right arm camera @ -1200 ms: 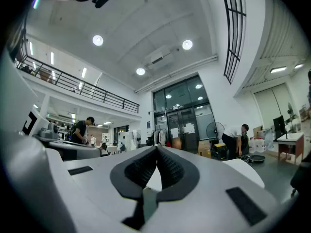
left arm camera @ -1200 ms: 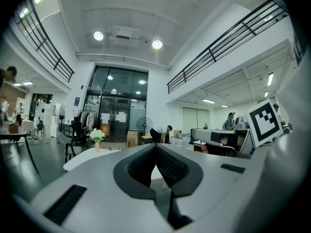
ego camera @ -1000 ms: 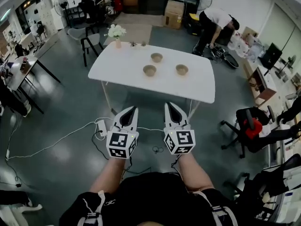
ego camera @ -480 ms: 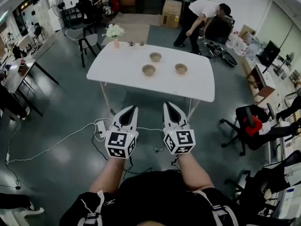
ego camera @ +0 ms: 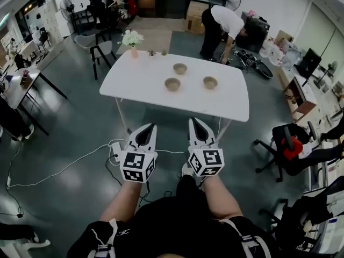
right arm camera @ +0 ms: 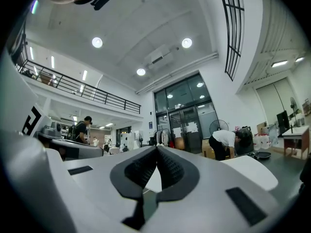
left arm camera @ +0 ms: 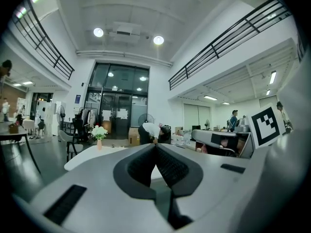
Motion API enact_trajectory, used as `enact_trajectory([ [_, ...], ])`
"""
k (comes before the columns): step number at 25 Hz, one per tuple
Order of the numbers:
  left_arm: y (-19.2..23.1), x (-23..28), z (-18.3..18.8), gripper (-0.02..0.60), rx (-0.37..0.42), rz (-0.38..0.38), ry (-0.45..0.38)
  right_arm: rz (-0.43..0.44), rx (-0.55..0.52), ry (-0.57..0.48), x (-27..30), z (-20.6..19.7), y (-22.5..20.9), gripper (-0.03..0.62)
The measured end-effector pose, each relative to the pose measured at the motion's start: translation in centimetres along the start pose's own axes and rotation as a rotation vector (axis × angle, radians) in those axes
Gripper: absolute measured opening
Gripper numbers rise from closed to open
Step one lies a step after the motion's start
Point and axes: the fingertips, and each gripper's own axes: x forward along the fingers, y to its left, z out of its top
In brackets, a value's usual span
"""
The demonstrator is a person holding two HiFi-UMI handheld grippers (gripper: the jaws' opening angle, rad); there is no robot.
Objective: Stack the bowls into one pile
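Sitting upright, mouths up, in the upper middle of the frame: far bowl (ego camera: 180,68) highest, left bowl (ego camera: 172,84) just below it, right bowl (ego camera: 210,82) further right. All small, round and tan. Resting apart from one another on the white table (ego camera: 134,79), lying unstacked.

Too small to read
Three tan round bowls (ego camera: 172,84) mid white desk (ego camera: 140,79): insides and material cannot be told.

Three bowls (ego camera: 180,68) (ego camera: 172,84) (ego camera: 210,82), one table (ego camera: 137,82), one vase (ego camera: 134,49) — two tongs (ego camera: 152,125) (ego camera: 192,119)
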Motion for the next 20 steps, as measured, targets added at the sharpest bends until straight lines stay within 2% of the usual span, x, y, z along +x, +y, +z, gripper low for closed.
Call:
enact_trajectory([
  [4, 1.7, 5.6, -0.7, 0.014, 0.004, 0.020, 0.012, 0.022, 0.004, 0.011, 4.8, -1.6, -3.2, 0.015],
  [8, 4.2, 13.5, -0.5, 0.014, 0.008, 0.050, 0.018, 0.045, 0.016, 0.026, 12.0, -2.9, -8.2, 0.015],
  [16, 11.7, 33.1, 4.9, 0.014, 0.006, 0.131, -0.034, 0.138, -0.036, 0.066, 30.7, -2.3, -18.9, 0.015],
  [20, 14.9, 40.2, 6.7, 0.014, -0.014, 0.175, -0.048, 0.177, -0.020, 0.086, 38.2, -1.9, -22.9, 0.015],
])
